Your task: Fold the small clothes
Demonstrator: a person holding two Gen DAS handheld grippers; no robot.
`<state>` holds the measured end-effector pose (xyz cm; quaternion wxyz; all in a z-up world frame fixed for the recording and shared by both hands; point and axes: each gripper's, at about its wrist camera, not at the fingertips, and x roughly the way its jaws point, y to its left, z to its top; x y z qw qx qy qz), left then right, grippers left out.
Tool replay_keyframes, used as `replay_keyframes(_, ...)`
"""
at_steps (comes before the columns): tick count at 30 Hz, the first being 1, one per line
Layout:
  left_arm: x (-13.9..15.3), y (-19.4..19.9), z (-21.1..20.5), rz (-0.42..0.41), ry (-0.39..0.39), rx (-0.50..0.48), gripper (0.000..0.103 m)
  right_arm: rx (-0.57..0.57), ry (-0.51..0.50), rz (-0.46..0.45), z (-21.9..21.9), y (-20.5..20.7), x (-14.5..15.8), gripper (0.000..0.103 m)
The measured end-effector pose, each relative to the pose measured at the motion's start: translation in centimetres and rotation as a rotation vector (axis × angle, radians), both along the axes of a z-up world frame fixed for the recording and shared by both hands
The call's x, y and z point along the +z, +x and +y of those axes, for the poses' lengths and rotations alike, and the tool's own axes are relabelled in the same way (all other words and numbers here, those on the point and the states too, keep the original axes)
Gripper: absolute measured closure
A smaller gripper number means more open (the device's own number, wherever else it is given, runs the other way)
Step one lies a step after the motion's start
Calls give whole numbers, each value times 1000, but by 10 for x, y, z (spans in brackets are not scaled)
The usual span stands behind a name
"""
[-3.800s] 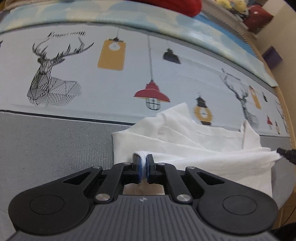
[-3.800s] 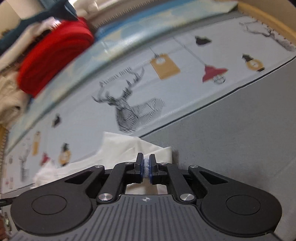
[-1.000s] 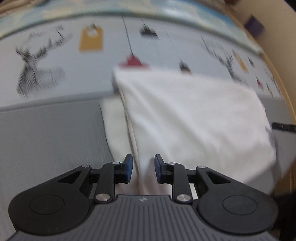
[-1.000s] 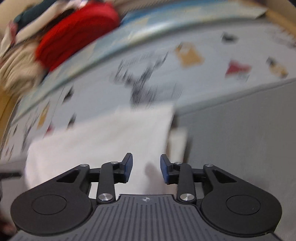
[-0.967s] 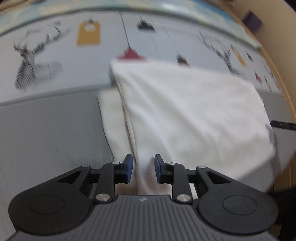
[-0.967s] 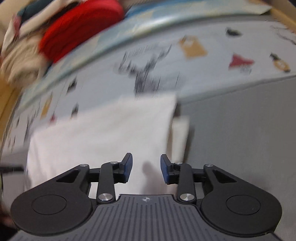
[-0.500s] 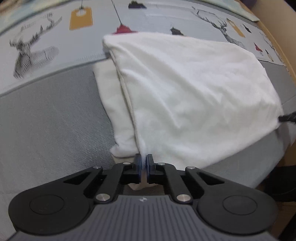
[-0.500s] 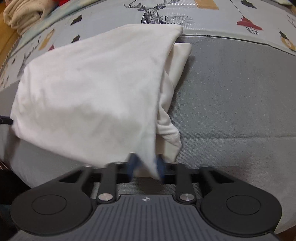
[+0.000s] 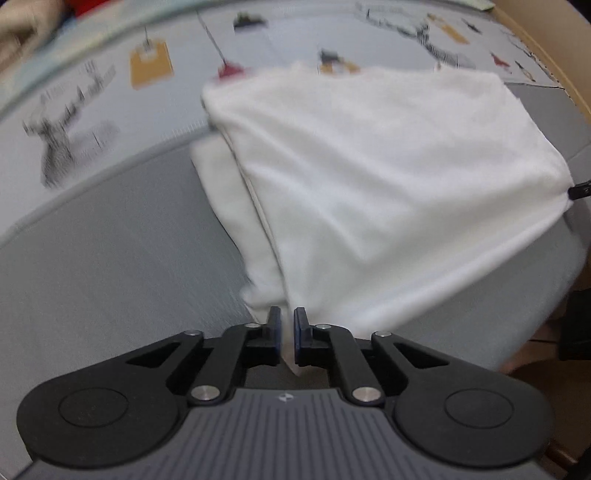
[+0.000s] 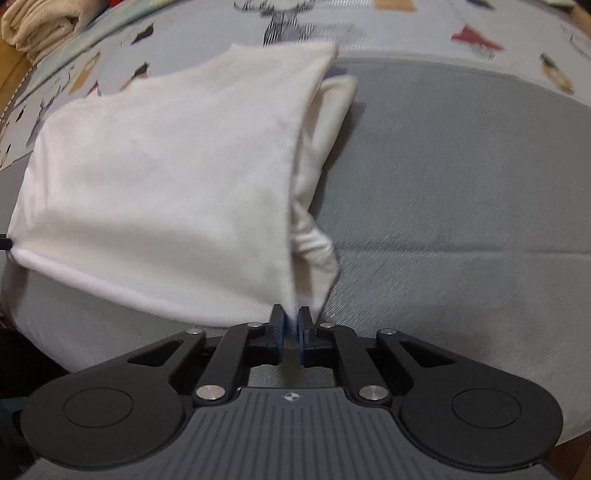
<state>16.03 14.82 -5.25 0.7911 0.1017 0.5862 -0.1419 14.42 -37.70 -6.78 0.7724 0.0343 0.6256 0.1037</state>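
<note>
The white cloth (image 9: 369, 192) lay folded on the grey part of the bed cover (image 9: 110, 266), its far edge reaching onto the printed part with deer and lamps. A second layer stuck out from under it along one side. My left gripper (image 9: 287, 328) had its jaws nearly closed, pinching the near corner of the cloth, which ran down between the blue pads. My right gripper (image 10: 291, 326) was clenched the same way on the other near corner, a thin strip of fabric between its pads. Both pairs of jaws had just eased open very slightly around the fabric. Beige folded cloth (image 10: 40, 26) sat far off.
</note>
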Motion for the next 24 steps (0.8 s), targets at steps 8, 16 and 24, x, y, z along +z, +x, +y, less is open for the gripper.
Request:
replay_keyframes(8,-1,3,-20,-1,-90,-96,96,65,66,-56,3,-3,19,92)
replay_keyframes(16,-23,4,-19,51,49,-130,96,31,-226,79,-15,-3,-12,92)
replay_keyframes(24,18,35,-16,-122,-123,-19,96,-24,119,-287,-11,8,60,88)
